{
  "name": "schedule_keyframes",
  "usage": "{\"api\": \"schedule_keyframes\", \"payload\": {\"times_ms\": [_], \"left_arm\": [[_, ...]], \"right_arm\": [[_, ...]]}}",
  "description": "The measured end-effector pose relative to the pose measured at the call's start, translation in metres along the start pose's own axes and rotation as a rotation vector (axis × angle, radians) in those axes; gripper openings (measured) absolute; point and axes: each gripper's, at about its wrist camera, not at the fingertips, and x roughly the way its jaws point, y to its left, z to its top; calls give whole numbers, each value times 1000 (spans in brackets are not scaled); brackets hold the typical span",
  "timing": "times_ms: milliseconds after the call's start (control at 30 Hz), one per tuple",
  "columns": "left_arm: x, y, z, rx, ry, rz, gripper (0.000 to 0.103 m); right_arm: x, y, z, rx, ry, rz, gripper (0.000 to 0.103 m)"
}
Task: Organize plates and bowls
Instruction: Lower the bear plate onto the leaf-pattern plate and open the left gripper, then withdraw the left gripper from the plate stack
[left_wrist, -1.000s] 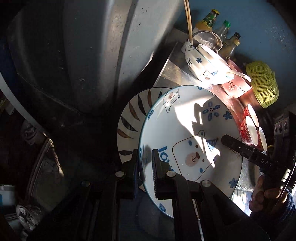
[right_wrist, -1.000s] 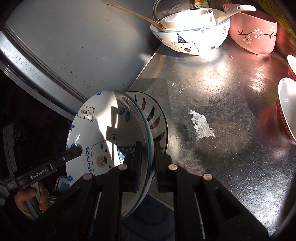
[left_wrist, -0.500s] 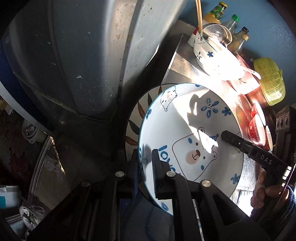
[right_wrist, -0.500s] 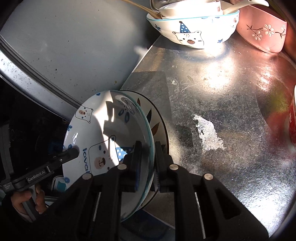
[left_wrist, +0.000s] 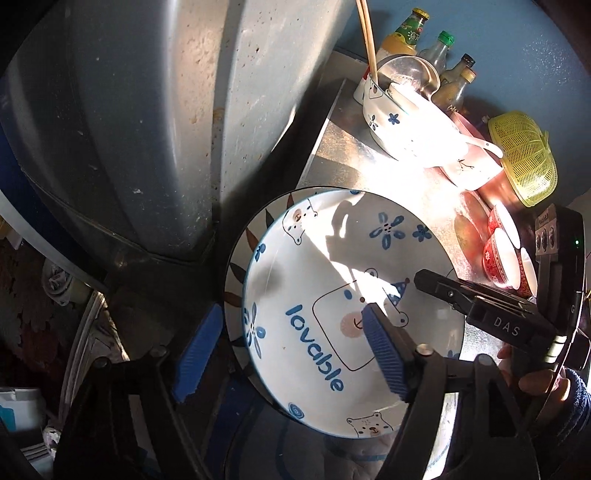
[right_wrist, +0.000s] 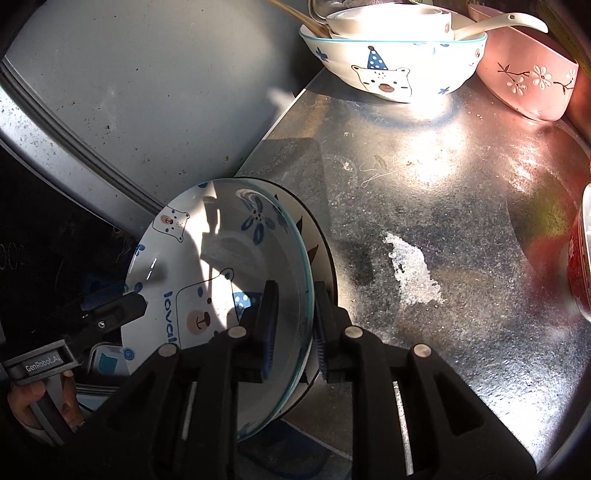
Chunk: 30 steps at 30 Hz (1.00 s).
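Observation:
A white bear plate (left_wrist: 343, 266) marked "lovable" is stacked on a leaf-pattern plate (left_wrist: 242, 254) at the left edge of the metal counter (right_wrist: 443, 206). My left gripper (left_wrist: 284, 347) is open, its blue pads spread either side of the plates' near rim. My right gripper (right_wrist: 291, 332) is shut on the rims of both plates (right_wrist: 221, 243) and shows from the right in the left wrist view (left_wrist: 436, 284).
A bear bowl (right_wrist: 391, 55) with a smaller bowl, spoon and chopsticks stands at the back, beside a pink flowered bowl (right_wrist: 524, 81). Red bowls (left_wrist: 502, 254), a yellow strainer (left_wrist: 524, 158) and bottles (left_wrist: 406, 33) sit further back. A grey appliance wall (left_wrist: 147, 110) stands left.
My left gripper has opened and let go of the plates' rim. The right gripper still holds both plates, which have tilted flatter toward the left camera.

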Motion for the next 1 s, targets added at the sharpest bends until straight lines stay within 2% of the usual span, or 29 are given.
{"api": "schedule_keyframes", "payload": {"times_ms": [33, 100, 133, 200, 367, 567, 1000], "left_arm": [[-3, -2, 1, 3, -11, -5, 92], [-4, -3, 2, 0, -7, -5, 93], [-4, -2, 2, -3, -3, -2, 93], [-6, -1, 0, -7, 1, 5, 96], [-13, 3, -4, -18, -11, 30, 100], [-20, -2, -8, -12, -19, 64, 103], [-41, -45, -26, 33, -40, 35, 103]], "right_arm": [[0, 2, 0, -2, 1, 6, 31], [1, 7, 0, -9, 5, 25, 48], [1, 9, 0, -13, 4, 30, 53], [-1, 15, 0, -25, -10, 31, 68], [-21, 20, 2, -45, -70, 35, 94], [-39, 14, -8, -22, -70, 35, 97], [-91, -6, -49, 55, -123, 28, 100]]}}
